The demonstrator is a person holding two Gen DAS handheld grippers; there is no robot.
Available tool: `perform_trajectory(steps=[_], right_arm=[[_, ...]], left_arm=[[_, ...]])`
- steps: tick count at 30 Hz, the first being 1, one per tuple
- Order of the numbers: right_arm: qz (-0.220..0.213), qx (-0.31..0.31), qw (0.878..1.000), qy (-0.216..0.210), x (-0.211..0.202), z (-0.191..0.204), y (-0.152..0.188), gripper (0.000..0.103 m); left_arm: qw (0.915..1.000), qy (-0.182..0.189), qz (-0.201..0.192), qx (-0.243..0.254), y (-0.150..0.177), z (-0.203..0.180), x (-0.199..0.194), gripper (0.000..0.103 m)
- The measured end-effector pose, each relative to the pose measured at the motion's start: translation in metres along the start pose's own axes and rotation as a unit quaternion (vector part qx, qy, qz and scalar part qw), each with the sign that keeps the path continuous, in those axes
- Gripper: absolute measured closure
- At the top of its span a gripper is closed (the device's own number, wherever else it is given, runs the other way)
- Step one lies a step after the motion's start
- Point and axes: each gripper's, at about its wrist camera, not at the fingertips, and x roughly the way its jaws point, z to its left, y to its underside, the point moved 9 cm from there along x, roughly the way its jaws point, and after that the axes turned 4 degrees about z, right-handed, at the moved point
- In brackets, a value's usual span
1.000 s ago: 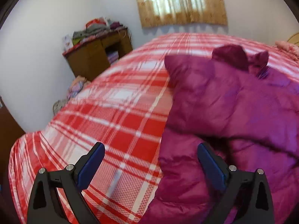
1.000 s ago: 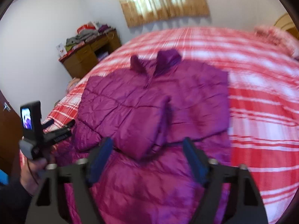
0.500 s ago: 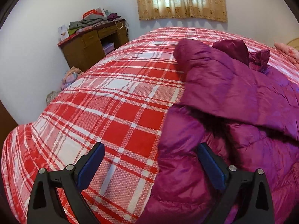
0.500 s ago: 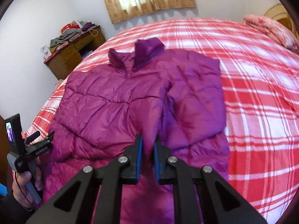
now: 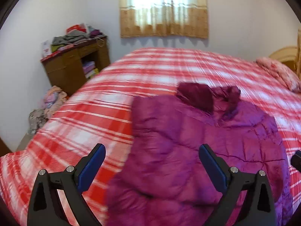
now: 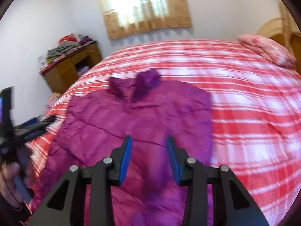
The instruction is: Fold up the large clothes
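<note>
Letting go cleanly is what matters right now: my right tongs (image 6: 148,157) are spreading apart above the purple puffer jacket (image 6: 139,124), nothing caught between the blue pads, and I judge the sleeve is best left to settle flat across the chest before I reach for the hem. My left tongs (image 5: 152,166) stand wide and empty, with the jacket's near edge showing between and beyond them. For the next fold I'd grip the bottom hem at both corners together and bring it up toward the collar evenly, since padding this thick tends to spring back (a firm press after laying it down should help).

The jacket lies on the red-and-white checked bedspread (image 6: 254,113), toward the near side of the bed, collar (image 6: 144,82) pointing at the curtained window (image 6: 144,5). Both sleeves look folded in over the front, giving a rough rectangle. It's puffy, quilted in horizontal seams, slightly shiny, and sits rumpled along the near edge.
</note>
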Motion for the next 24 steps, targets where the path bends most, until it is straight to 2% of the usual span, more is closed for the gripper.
perform_trajectory(steps=[2, 4, 8, 11, 24], right_arm=[[0.01, -0.02, 1.0, 0.01, 0.025, 0.006, 0.0, 0.07], [0.028, -0.015, 0.999, 0.02, 0.05, 0.001, 0.006, 0.072], [0.046, -0.012, 0.999, 0.027, 0.073, -0.009, 0.025, 0.076], [0.043, -0.024, 0.998, 0.028, 0.075, -0.013, 0.033, 0.076], [0.047, -0.01, 0.999, 0.021, 0.081, -0.014, 0.037, 0.076]], left_arm=[[0.9998, -0.004, 0.013, 0.015, 0.006, -0.015, 0.02, 0.003], [0.999, -0.016, 0.028, 0.031, 0.018, -0.027, 0.039, 0.003], [0.998, -0.024, 0.038, 0.045, 0.034, -0.034, 0.059, 0.003], [0.9976, -0.025, 0.039, 0.052, 0.035, -0.037, 0.061, 0.003], [0.9954, -0.043, 0.052, 0.068, 0.041, -0.041, 0.07, 0.003]])
